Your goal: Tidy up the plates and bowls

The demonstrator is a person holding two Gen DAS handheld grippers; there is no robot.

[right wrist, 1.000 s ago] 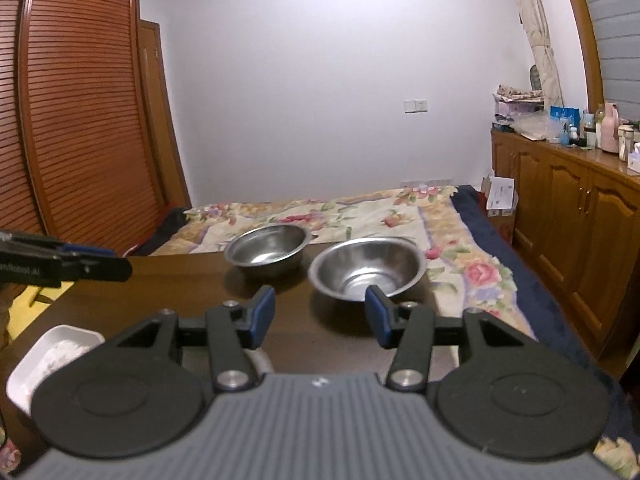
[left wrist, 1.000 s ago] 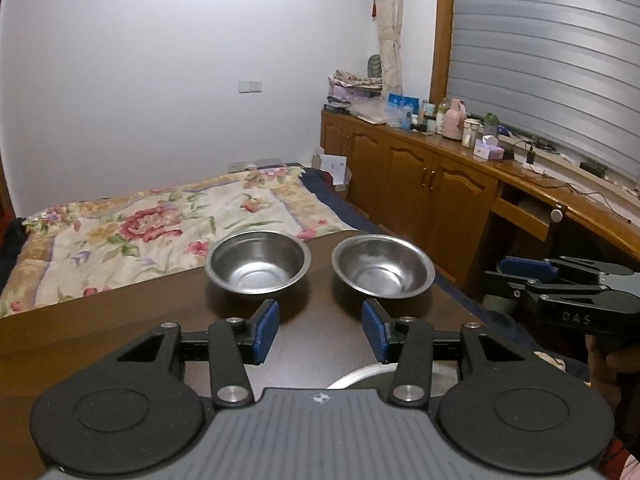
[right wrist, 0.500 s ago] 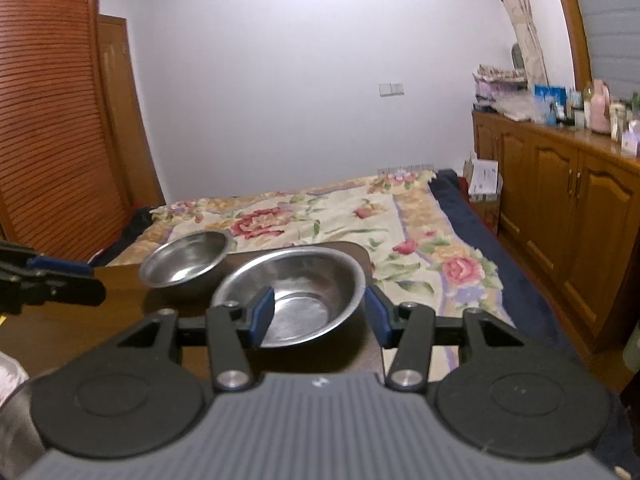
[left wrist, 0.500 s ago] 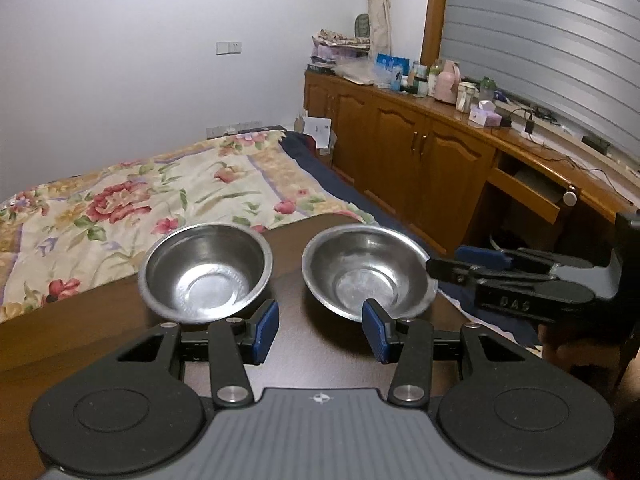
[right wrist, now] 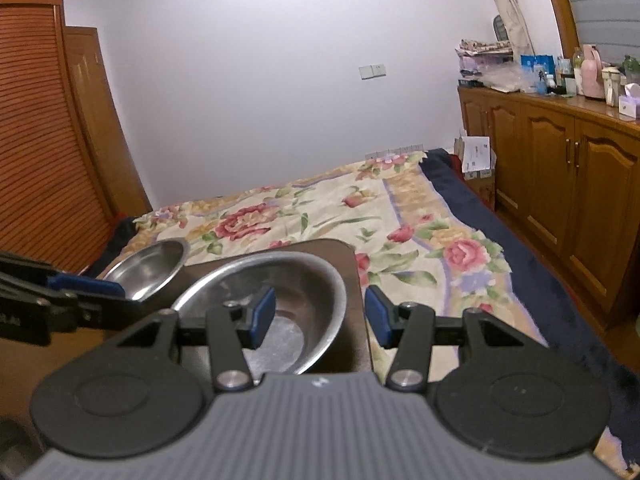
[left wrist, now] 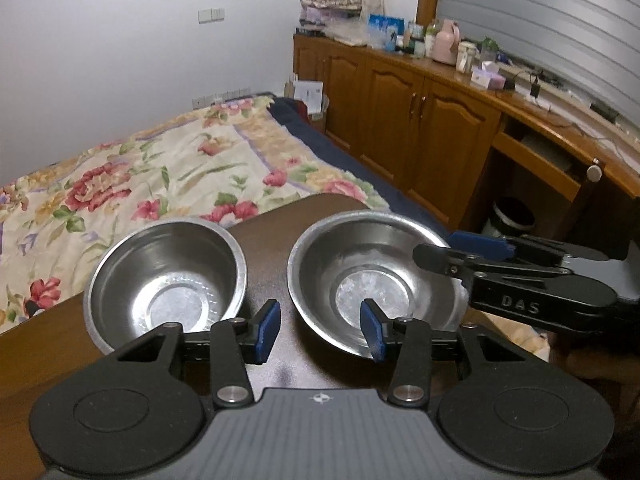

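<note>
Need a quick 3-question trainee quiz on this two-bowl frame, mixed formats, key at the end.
1. True or false: the right gripper has its fingers straddling the right-hand bowl's rim.
2. How many steel bowls stand on the table?
3. The left gripper is: A) shut on the left-hand bowl, B) open and holding nothing, C) out of view.

Key: 1 true; 2 two; 3 B.

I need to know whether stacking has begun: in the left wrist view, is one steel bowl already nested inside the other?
No: the left bowl and the right bowl sit side by side on the table, with bare tabletop between them.
</note>
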